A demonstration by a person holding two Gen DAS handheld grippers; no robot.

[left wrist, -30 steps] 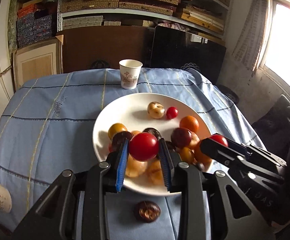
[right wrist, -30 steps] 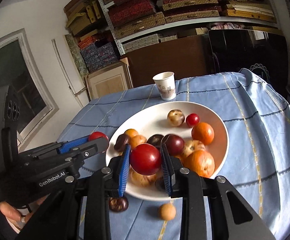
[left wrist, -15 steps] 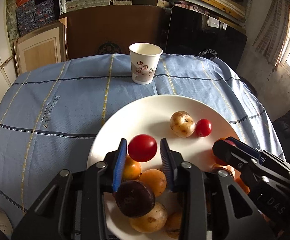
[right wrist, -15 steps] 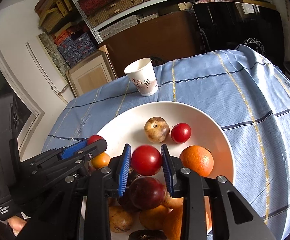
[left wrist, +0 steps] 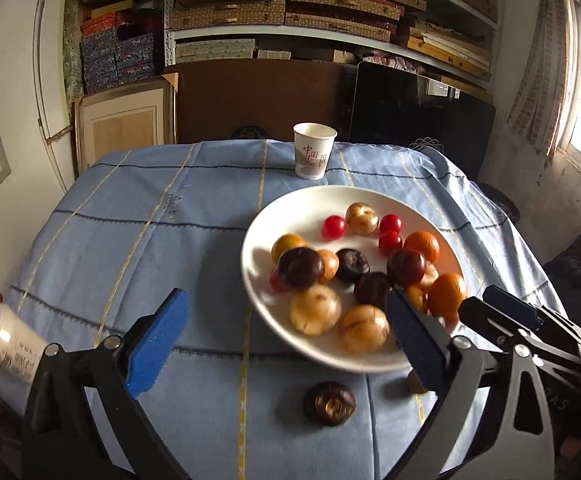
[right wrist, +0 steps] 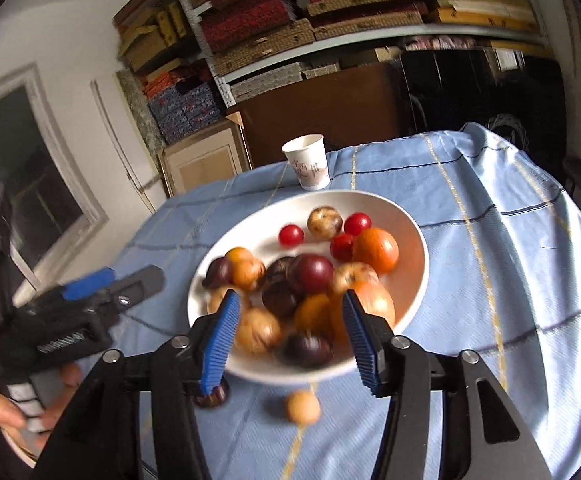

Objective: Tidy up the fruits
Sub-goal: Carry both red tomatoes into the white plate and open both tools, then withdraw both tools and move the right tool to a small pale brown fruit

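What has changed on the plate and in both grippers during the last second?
Both grippers released their red tomatoes: the left gripper and right gripper are opening, with nothing held. Two more small red tomatoes now lie on the white plate. The paper cup stayed put.

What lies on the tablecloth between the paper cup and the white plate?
Nothing: in the left wrist view only a short bare strip of blue tablecloth separates the paper cup from the white plate's far rim. The right wrist view shows the same.
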